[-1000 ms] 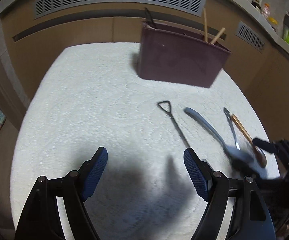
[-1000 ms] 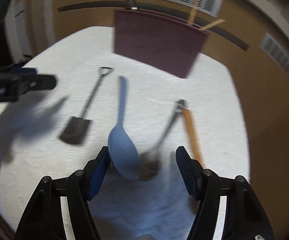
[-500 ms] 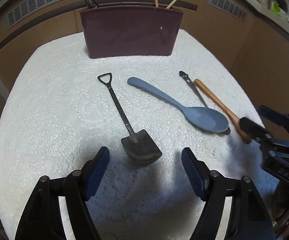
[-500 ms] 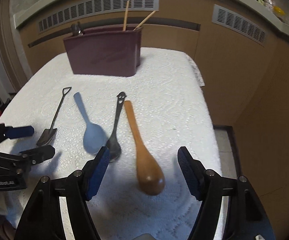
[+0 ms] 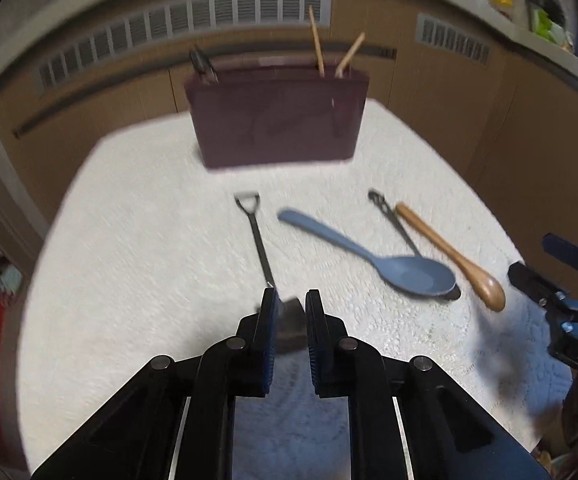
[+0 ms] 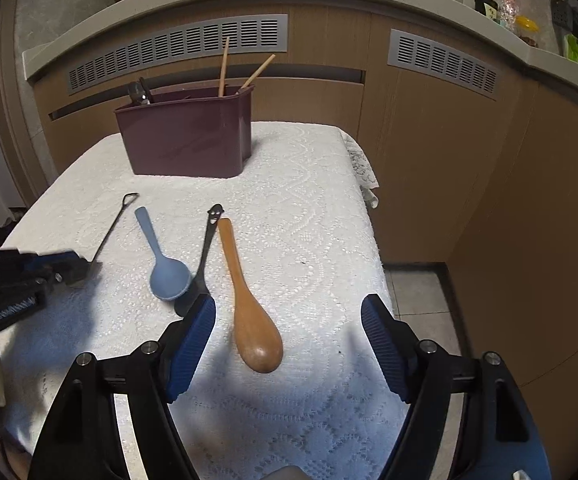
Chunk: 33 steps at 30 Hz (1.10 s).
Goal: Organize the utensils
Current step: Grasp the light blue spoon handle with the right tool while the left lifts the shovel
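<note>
Lying on one white lace cloth (image 6: 309, 240) are four utensils: one shovel-shaped spoon (image 5: 259, 236), one blue spoon (image 6: 165, 264), one black spoon (image 6: 207, 244), one wooden spoon (image 6: 249, 304). Left gripper (image 5: 291, 308), jaws just closed, clamps the shovel-shaped spoon's blade. Right gripper (image 6: 289, 344) stands released, the wooden spoon's bowl between its pads, untouched. Beyond both: one maroon holder (image 6: 189, 140) containing two wooden sticks (image 6: 223, 66) and dark utensil handles.

Both wrist views face the table (image 6: 309, 208) (obliquely downward).
</note>
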Each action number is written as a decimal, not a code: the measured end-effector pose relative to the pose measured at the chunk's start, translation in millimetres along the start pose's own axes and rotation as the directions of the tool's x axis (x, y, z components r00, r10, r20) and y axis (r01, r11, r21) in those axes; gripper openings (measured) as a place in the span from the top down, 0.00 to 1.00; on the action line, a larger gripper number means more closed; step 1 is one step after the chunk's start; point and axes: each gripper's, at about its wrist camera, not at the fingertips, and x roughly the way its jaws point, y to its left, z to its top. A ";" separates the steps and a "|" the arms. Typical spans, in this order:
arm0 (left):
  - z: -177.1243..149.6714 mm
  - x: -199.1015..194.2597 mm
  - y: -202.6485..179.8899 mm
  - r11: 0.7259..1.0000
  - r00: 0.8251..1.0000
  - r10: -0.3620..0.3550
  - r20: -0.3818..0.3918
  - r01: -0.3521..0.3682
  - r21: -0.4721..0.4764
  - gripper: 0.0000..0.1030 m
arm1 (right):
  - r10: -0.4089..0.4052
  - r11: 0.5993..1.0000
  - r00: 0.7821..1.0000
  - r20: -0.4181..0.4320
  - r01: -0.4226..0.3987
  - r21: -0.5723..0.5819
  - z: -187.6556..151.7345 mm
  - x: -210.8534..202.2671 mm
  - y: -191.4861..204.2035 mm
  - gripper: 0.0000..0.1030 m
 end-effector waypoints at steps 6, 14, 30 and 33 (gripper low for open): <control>10.2 -15.9 35.9 0.999 1.000 -0.009 0.026 0.010 -0.051 0.85 | 0.136 0.989 0.990 -0.035 -0.138 -0.055 17.0 11.4 18.5 0.29; -15.2 -2.8 51.6 0.996 0.998 -0.035 -0.055 0.030 -0.083 0.64 | 0.262 0.922 0.947 -0.185 -0.302 -0.241 56.2 61.2 81.2 0.67; -23.5 17.0 20.5 0.993 0.988 -0.120 -0.093 0.118 -0.031 0.43 | 0.220 0.960 0.946 -0.239 -0.254 -0.118 57.8 90.7 79.4 0.92; -17.7 30.4 7.4 0.997 0.990 -0.069 -0.122 0.065 -0.033 0.43 | 0.213 0.972 0.956 -0.200 -0.228 -0.055 51.3 78.3 58.5 0.92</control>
